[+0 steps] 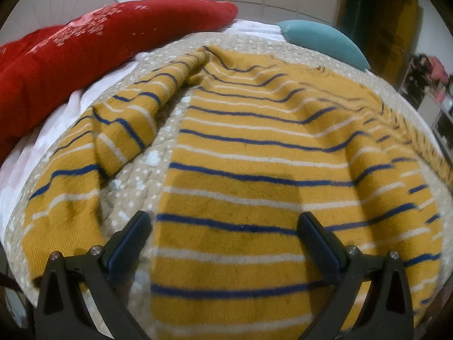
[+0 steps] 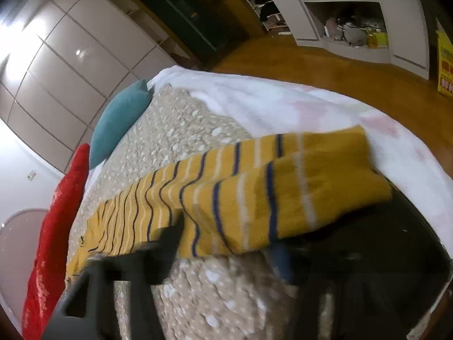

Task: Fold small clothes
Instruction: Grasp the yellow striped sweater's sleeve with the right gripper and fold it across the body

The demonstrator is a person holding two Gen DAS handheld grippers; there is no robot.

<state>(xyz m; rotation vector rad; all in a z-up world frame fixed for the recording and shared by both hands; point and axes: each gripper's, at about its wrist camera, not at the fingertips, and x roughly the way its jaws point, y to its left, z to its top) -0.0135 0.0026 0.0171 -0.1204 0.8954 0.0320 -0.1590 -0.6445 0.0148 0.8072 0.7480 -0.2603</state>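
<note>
Left gripper [image 1: 225, 226]: jaws wide, empty, poised over the striped sweater [image 1: 254, 147] lying flat on the beige quilt [image 1: 158, 153]. Right gripper [image 2: 226, 243]: blurred, apparently pinching the sleeve cuff [image 2: 311, 181]. Sleeve runs toward the sweater's body.

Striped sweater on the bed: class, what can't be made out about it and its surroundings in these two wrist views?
1. Left wrist view: the bottom hem of the sweater is cut off by the lower edge, past the open left gripper.
2. Right wrist view: motion blur smears the right gripper; whether it pinches the sleeve is unclear.
3. Right wrist view: items on the shelf are too small and dim.
</note>
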